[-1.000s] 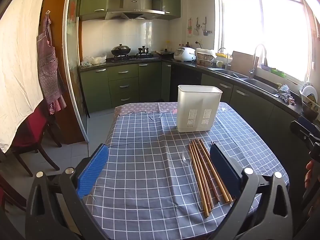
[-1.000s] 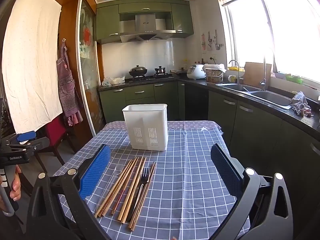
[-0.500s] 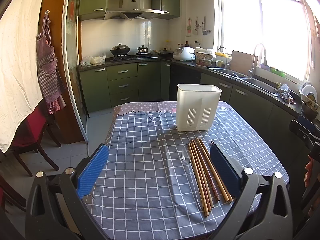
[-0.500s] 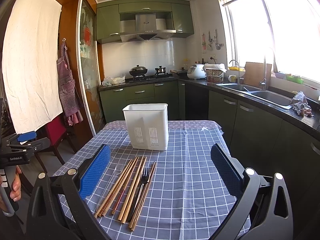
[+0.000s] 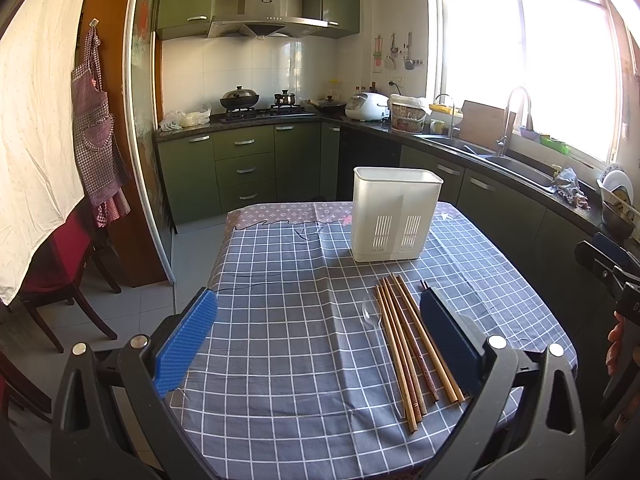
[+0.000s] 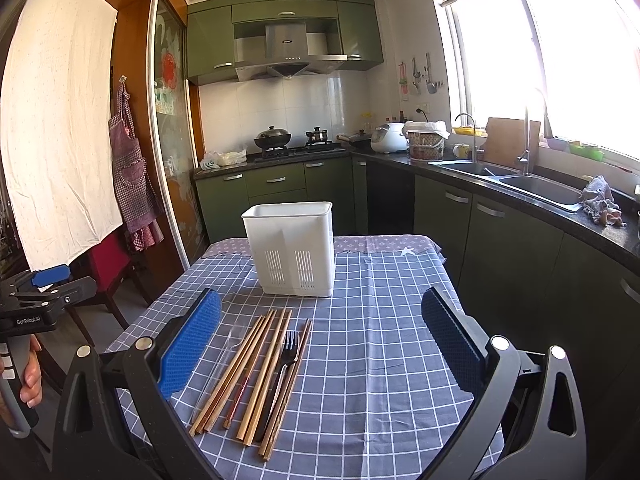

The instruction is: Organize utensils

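Both grippers, left (image 5: 320, 340) and right (image 6: 320, 344), gaping empty; chopsticks (image 6: 256, 368) lying at 7 o'clock of right, holder (image 6: 292, 252) at 12.

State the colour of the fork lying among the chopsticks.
Black fork, clearest in the right wrist view.

Both wrist cameras above near desk (image 5: 280, 320) edge, facing kitchen; left view from left, right view from right; shared: utensil caddy (image 5: 394, 216) (image 6: 292, 248), chopsticks (image 5: 404, 344) (image 6: 256, 364)
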The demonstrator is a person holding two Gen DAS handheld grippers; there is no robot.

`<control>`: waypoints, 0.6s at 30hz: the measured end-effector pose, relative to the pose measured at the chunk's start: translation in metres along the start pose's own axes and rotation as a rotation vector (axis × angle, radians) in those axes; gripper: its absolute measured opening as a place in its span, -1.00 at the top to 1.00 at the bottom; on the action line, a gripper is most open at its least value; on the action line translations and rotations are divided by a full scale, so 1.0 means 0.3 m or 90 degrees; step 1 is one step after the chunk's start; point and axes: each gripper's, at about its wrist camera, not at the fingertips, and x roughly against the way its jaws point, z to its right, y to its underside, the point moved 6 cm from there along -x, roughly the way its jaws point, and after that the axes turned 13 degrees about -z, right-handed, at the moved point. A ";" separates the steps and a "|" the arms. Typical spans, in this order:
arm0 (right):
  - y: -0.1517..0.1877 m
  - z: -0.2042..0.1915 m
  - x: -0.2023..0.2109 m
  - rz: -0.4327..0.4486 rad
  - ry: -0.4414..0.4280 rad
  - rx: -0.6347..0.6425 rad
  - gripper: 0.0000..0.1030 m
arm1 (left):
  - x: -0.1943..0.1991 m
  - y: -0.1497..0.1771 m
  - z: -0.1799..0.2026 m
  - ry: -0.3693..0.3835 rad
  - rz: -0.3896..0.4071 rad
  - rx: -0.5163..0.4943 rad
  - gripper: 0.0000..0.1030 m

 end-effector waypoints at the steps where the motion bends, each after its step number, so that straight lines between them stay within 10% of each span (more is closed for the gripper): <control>1: 0.001 0.000 -0.001 0.000 0.002 0.000 -0.92 | 0.001 -0.001 -0.001 0.001 0.000 0.001 -0.87; 18: 0.011 -0.009 -0.016 -0.006 0.008 0.015 -0.92 | -0.014 0.017 0.010 0.005 -0.003 -0.001 -0.87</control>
